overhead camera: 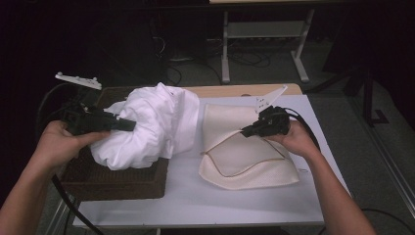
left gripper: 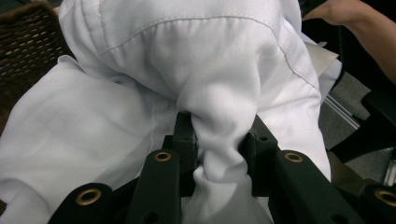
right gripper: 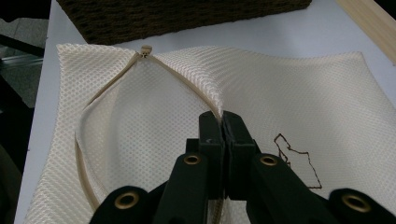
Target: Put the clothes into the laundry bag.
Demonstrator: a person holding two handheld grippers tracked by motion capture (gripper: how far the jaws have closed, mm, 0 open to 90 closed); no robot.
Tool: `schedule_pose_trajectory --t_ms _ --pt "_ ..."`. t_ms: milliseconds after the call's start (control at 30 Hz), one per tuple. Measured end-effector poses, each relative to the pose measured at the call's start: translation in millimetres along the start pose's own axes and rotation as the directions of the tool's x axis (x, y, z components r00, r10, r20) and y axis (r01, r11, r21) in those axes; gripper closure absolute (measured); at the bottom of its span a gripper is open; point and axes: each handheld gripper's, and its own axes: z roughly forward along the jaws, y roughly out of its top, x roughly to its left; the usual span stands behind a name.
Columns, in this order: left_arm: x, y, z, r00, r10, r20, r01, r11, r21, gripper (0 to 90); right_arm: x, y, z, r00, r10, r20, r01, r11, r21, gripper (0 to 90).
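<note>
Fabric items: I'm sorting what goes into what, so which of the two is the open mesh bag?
The cream bag under the right gripper: netted weave, zipper edge pulled open. The other is plain white cloth, bunched over the basket.

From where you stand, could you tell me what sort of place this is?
Probably a lab or workshop set up for laundry handling: a white garment over a wicker basket, a mesh laundry bag on a plain white table, cables on the floor behind.

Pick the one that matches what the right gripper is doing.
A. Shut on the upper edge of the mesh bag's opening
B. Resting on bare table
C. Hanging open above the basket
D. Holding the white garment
A: the right gripper has its jaws closed on the zipper edge of the cream mesh bag, lifting its opening.
</note>
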Motion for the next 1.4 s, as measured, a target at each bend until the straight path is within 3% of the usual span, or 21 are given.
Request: schedule_pose_trajectory --t_ms 200,467,767,833,1000,1133,1300,1400 --pt "-13.9 8.2 15.3 0.9983 0.032 0.049 -0.032 0.9994 0.010 71.1 -0.2 -0.6 -2.1 1.0000 0.003 -0.001 -0.003 1.000 -0.003 87.2" --pt "-32.9 13.4 39.0 0.9904 0.074 0.117 -0.079 0.9959 0.044 71.0 1.6 -0.2 -3.2 1.0000 -0.001 0.005 0.001 1.000 -0.001 87.2" --pt "-52.6 13.9 61.6 0.9752 0.111 0.191 -0.128 0.9882 0.083 71.0 3.1 0.4 -1.7 1.0000 -0.005 0.001 0.005 1.000 0.010 87.1" --pt "-55.8 13.2 66.9 0.9692 0.125 0.212 -0.146 0.9852 0.089 71.0 3.7 0.6 -1.5 1.0000 -0.004 0.000 0.004 1.000 0.012 87.1" --pt "-59.3 9.7 82.9 0.9636 0.122 0.238 -0.152 0.9815 0.116 71.0 4.4 1.1 -1.4 1.0000 -0.009 0.003 0.009 1.000 0.012 87.0" --pt "-67.6 7.2 97.0 0.9529 0.138 0.270 -0.183 0.9712 0.152 70.9 5.0 1.7 0.1 0.9999 -0.010 0.000 0.010 1.000 0.015 86.9" --pt "-80.7 6.1 114.2 0.9338 0.165 0.318 -0.233 0.9533 0.191 71.0 5.7 3.0 4.0 0.9998 -0.017 -0.005 0.017 1.000 0.019 87.0" --pt "-89.7 6.0 125.3 0.9191 0.178 0.352 -0.263 0.9416 0.211 70.9 6.6 3.6 5.9 0.9998 -0.015 -0.010 0.015 1.000 0.023 87.0"
